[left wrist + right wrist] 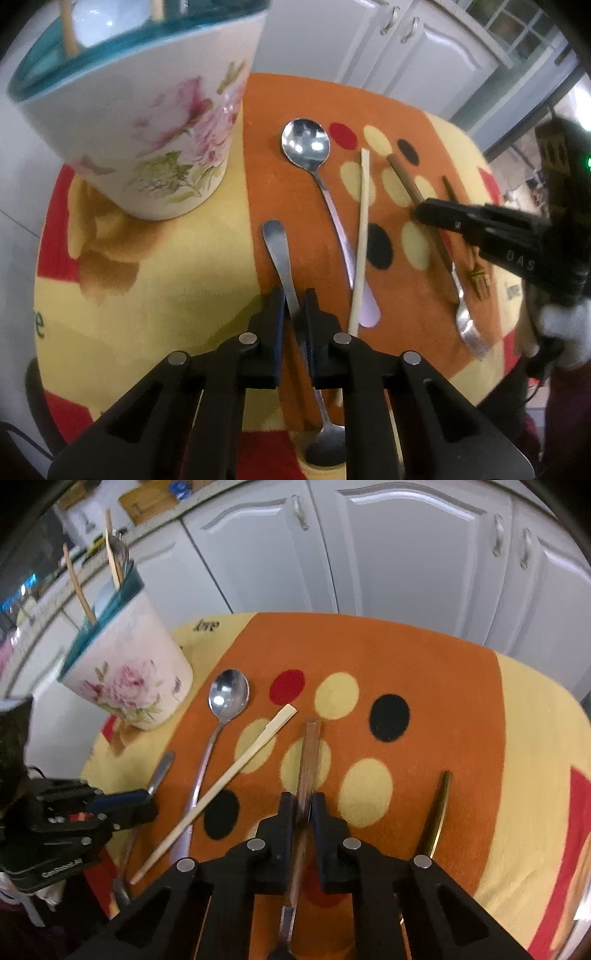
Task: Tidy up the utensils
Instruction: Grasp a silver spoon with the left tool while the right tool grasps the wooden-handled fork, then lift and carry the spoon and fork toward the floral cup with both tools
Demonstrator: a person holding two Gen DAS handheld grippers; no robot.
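My left gripper (294, 301) is shut on the handle of a small steel spoon (282, 258) whose bowl points back under the gripper. It also shows in the right wrist view (146, 799). My right gripper (304, 805) is shut on the brown wooden handle of a fork (308, 760); it also shows in the left wrist view (419, 212). A floral utensil holder (147, 122) with a teal rim stands at the far left and holds chopsticks. A large spoon (306, 144), a pale chopstick (362, 236) and a gold-brown fork (437, 808) lie on the cloth.
The table wears an orange and yellow cloth (424, 657) with coloured dots. White cabinet doors (388, 546) stand behind the table. The holder (129, 672) sits near the cloth's far left edge.
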